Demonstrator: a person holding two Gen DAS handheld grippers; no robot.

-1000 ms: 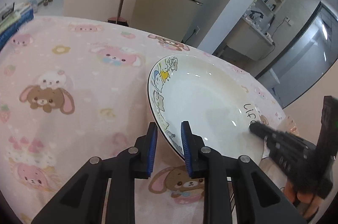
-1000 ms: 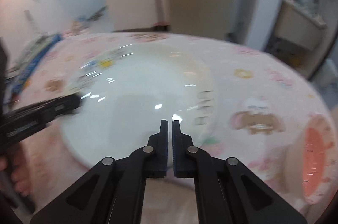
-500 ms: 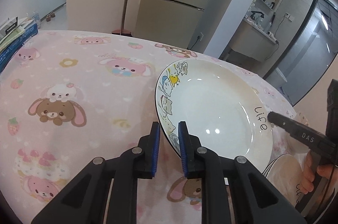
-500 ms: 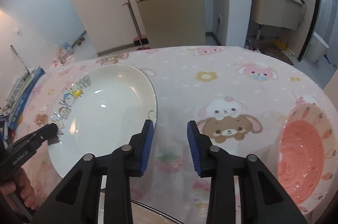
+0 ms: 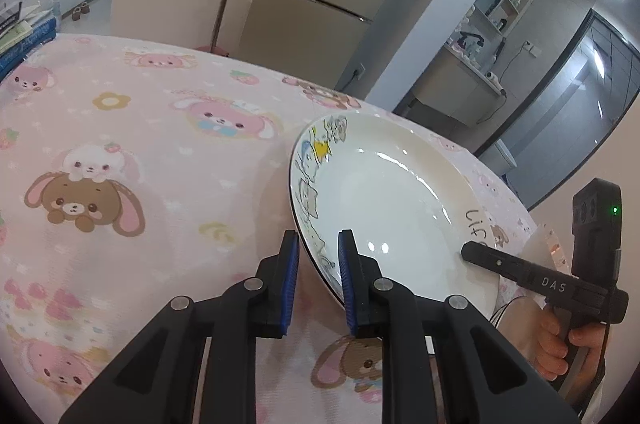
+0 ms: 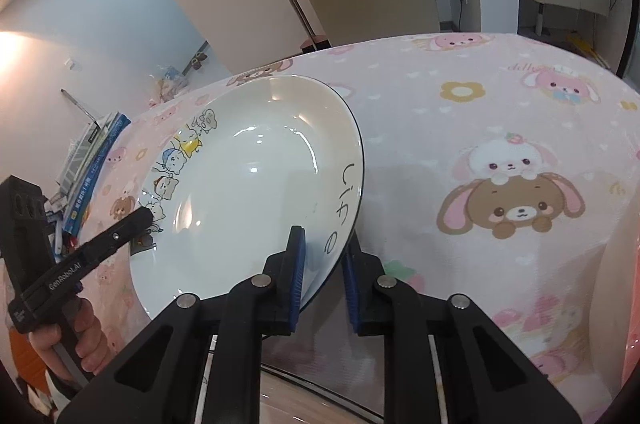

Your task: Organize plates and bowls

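Observation:
A white plate with cartoon animals and black lettering on its rim is held tilted above the pink tablecloth. My left gripper is shut on its cartoon-side rim. My right gripper straddles the lettered rim of the plate, with one blue pad on each side of the edge; the jaws stand a little apart around it. The right gripper also shows in the left wrist view, touching the plate's right edge. The left gripper shows in the right wrist view on the plate's left edge.
The round table wears a pink cartoon-animal cloth. Books are stacked at the table's left edge. A pink bowl's rim shows at the far right edge. A second white dish shows behind the right gripper.
My right gripper was shut, then opened beside the plate, and now closes around the plate's lettered rim. The left gripper keeps its hold; the plate has lifted and tilted slightly.

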